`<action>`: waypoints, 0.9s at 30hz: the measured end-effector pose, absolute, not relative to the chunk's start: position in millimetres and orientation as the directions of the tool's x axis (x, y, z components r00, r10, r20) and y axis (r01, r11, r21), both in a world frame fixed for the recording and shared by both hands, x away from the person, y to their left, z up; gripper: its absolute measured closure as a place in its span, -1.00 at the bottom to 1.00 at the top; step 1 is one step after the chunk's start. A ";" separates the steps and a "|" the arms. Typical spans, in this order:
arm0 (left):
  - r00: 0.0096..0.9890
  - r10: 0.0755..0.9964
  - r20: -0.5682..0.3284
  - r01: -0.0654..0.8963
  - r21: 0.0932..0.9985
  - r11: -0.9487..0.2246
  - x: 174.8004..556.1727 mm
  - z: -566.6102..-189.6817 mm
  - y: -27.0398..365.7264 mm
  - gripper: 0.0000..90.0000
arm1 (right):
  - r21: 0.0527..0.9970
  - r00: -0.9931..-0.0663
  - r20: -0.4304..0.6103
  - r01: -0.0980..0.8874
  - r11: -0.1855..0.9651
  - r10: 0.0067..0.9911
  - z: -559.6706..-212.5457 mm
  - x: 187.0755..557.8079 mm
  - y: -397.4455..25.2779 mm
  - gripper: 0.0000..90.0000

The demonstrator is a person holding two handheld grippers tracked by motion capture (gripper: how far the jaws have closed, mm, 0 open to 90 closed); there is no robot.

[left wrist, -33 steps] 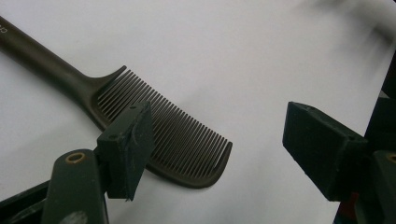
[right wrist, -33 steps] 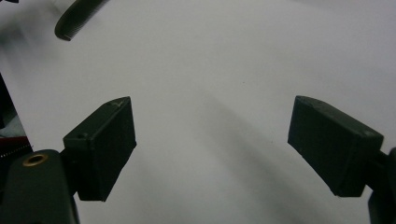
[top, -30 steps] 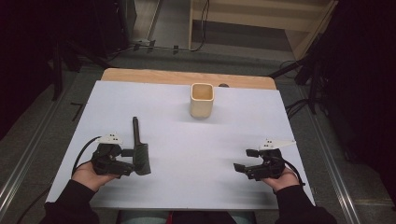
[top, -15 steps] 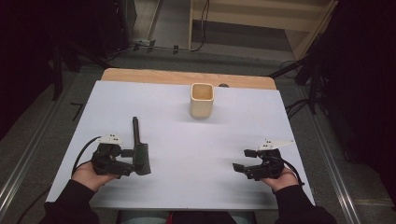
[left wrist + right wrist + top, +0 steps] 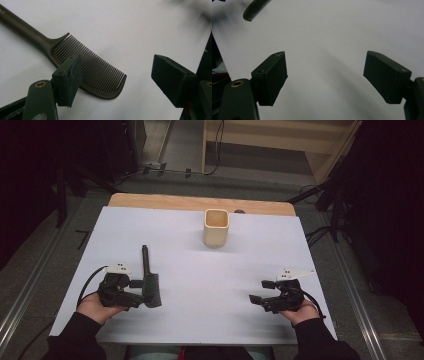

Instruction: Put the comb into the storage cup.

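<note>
dark comb, spread fingers, white table

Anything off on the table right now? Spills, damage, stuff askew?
Nothing stands out. The dark comb lies flat on the white sheet beside the open left hand-held gripper, its teeth looking intact in the left gripper view. The beige cup stands upright near the far edge. The right hand-held gripper is open over bare sheet.

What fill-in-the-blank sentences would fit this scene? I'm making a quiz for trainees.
1. The dark comb lies flat on the white sheet by the ____ gripper.
2. The beige cup stands ____ near the sheet's far edge.
3. The right gripper has its jaws ____, with nothing between them.

Missing words: left; upright; open
</note>
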State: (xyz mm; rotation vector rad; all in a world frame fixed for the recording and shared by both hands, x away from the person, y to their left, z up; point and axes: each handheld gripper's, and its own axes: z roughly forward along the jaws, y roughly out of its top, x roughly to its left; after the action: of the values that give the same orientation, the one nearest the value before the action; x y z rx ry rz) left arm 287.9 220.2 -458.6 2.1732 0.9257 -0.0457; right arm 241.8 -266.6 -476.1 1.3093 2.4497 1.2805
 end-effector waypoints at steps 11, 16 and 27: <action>0.718 0.616 -0.324 0.642 0.652 -0.405 306.0 -450.1 214.6 -0.42 | 0.701 -0.630 0.287 0.652 0.290 0.722 -476.5 242.1 -264.8 -0.62; 0.719 0.619 -0.317 0.638 0.655 -0.405 310.8 -446.8 210.7 -0.42 | 0.704 -0.629 0.288 0.650 0.285 0.722 -476.3 241.9 -265.5 -0.62; 0.733 0.624 -0.272 0.615 0.656 -0.437 325.7 -432.0 206.5 -0.43 | 0.702 -0.634 0.288 0.650 0.292 0.718 -476.0 241.7 -264.5 -0.62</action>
State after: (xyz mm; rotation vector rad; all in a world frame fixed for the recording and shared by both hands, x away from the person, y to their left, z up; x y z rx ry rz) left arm 325.7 206.5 -432.0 2.1593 0.9316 0.0147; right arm 241.7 -264.5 -476.0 1.3045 2.4581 1.2716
